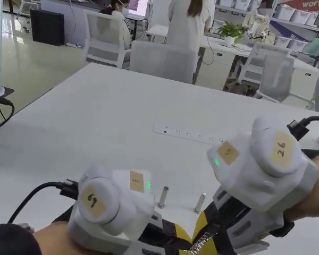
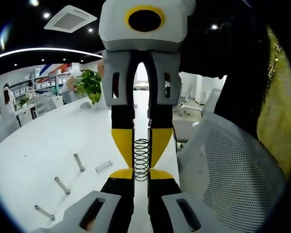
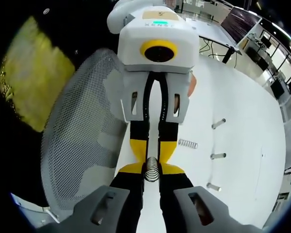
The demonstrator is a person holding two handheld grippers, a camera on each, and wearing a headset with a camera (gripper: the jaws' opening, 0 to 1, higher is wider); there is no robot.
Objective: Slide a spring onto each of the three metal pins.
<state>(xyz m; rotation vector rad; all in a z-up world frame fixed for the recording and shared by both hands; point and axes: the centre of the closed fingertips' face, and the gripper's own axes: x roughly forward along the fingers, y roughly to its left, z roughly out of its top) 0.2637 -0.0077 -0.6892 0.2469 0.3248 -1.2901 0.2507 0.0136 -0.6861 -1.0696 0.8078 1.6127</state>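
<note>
Both my left fingers [image 2: 122,174] and right fingers [image 3: 173,169] clamp one spring [image 2: 141,158], likely squaring it up to thread a bare pin [image 2: 79,161].

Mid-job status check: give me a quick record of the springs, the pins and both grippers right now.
held spring: pinched between the tips of both grippers, which face each other
left gripper: shut on the held spring
right gripper: shut on the held spring
loose spring: lying on the table beside the pins
metal pins: three, upright in a row, all bare
progress: no spring on any pin yet
</note>
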